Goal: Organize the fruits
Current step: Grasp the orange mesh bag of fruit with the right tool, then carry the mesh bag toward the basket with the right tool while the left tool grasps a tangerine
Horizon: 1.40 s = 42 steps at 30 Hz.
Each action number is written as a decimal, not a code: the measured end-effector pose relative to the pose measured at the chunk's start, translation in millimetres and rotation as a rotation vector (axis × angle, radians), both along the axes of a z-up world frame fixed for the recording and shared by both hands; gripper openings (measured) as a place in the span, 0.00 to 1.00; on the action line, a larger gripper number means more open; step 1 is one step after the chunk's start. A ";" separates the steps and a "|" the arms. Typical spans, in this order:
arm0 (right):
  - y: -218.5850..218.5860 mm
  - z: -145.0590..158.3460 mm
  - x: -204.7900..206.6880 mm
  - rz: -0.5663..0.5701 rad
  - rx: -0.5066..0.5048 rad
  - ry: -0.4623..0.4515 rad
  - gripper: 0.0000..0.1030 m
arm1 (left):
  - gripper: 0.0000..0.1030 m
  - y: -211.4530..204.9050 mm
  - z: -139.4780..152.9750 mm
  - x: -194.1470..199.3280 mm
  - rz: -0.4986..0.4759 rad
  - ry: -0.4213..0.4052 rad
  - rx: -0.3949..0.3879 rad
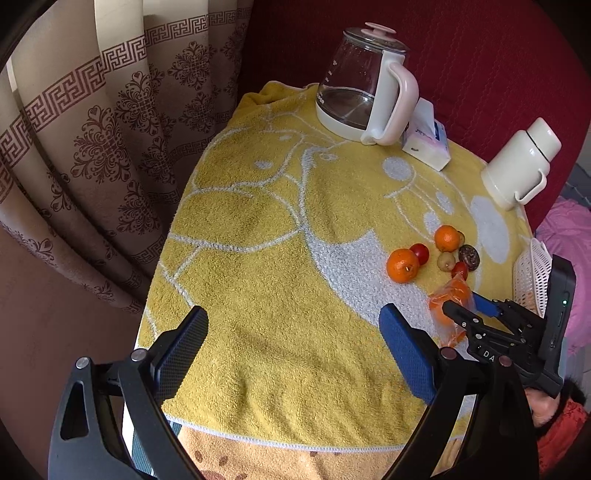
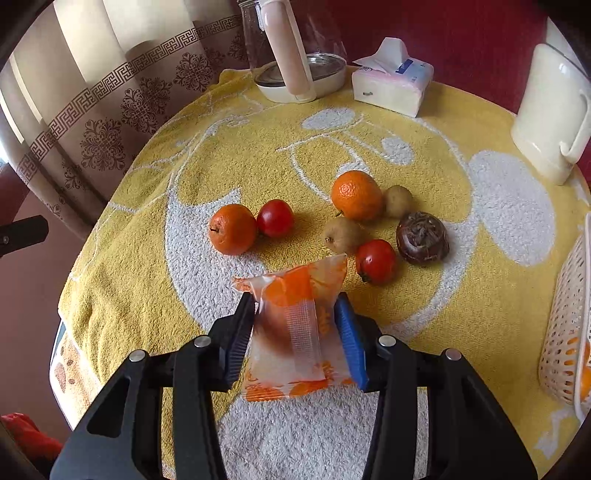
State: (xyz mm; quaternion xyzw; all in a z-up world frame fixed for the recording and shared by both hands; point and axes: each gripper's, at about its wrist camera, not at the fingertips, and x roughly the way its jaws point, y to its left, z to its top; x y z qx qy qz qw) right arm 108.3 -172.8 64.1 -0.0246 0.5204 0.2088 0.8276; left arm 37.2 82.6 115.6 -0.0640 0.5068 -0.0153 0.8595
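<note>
Gripping a wrapped orange (image 2: 295, 328) between its black and blue pads, the right gripper (image 2: 295, 332) holds the clear orange-printed packet at the lower middle of the right wrist view, over a grey patch of the yellow towel (image 2: 155, 295). Just above the packet lies loose fruit: an orange (image 2: 232, 229) touching a red fruit (image 2: 275, 218) at centre left, a second orange (image 2: 356, 195) at centre, two small pale fruits (image 2: 341, 234) beside it, another red fruit (image 2: 376, 261) and a dark brown round thing (image 2: 423, 237) to the right. A white basket (image 2: 563, 332) at the right edge holds something orange. Along the top stand a glass kettle (image 2: 291, 74), a tissue pack (image 2: 391, 81) and a cream flask (image 2: 550, 110), before a dark red backdrop; a patterned curtain (image 2: 92, 122) hangs at upper left. In the left wrist view the left gripper (image 1: 291, 350) stands wide with nothing between its pads, low over bare towel, and shows the kettle's lid (image 1: 380, 29), the towel's near hem and the right gripper from outside, at lower right, with a sleeve (image 1: 565, 435) beneath it.
</note>
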 end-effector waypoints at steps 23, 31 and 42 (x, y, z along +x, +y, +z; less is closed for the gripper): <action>-37.9 25.0 -36.0 -0.161 0.052 -0.002 0.46 | 0.90 -60.8 -33.4 46.8 -0.165 0.032 0.002; -76.8 45.3 -60.8 -0.257 0.068 -0.008 0.46 | 0.83 -105.4 -56.6 72.9 -0.258 0.047 -0.015; -113.5 60.3 -81.7 -0.321 0.070 -0.014 0.46 | 0.55 -128.9 -86.7 101.1 -0.265 0.090 -0.006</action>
